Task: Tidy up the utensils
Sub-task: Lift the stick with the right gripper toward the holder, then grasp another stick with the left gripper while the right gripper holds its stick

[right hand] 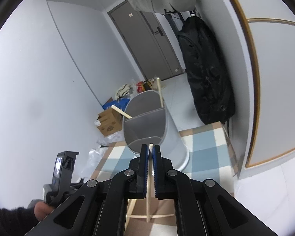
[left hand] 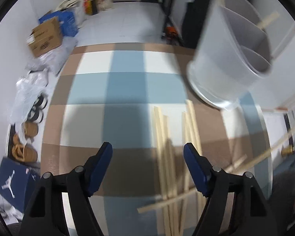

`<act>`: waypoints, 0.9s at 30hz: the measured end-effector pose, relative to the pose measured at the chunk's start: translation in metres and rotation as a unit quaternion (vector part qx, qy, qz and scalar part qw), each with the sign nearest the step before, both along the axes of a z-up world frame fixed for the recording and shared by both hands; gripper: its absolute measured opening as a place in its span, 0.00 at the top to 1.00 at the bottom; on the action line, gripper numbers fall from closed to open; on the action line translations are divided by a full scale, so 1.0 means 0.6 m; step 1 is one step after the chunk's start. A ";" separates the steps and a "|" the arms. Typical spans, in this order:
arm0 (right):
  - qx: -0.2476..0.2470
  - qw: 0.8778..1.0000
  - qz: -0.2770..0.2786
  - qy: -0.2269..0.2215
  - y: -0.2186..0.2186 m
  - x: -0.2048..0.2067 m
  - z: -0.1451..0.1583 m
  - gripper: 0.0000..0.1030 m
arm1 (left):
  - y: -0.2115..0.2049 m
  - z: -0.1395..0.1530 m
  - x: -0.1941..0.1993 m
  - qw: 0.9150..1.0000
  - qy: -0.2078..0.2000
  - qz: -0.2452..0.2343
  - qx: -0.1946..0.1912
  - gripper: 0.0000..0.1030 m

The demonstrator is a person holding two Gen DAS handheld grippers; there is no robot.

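My right gripper [right hand: 151,150] clamps one chopstick [right hand: 149,179] lengthwise, aimed at the divided holder [right hand: 147,122] just ahead; my left gripper [left hand: 147,151] jaws gape wide beside loose chopsticks [left hand: 173,157] on the surface, ready for another.

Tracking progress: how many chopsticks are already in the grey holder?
2: an upright chopstick at the far side of the holder, and a leaning chopstick over its left rim. The right tool grips a third chopstick. Others may hide inside.

Grey holder [right hand: 168,137], blue-brown-white checked cloth [left hand: 125,90].
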State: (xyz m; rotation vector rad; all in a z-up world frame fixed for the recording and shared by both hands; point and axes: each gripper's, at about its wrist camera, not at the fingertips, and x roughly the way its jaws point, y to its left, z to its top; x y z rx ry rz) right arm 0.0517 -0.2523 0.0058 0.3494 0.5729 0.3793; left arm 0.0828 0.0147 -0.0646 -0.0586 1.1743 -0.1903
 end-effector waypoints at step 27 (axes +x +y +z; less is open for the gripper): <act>0.037 0.995 -0.083 -0.028 -0.128 -0.047 0.012 0.96 | -0.244 0.007 -0.054 0.939 0.016 -0.329 0.103 0.54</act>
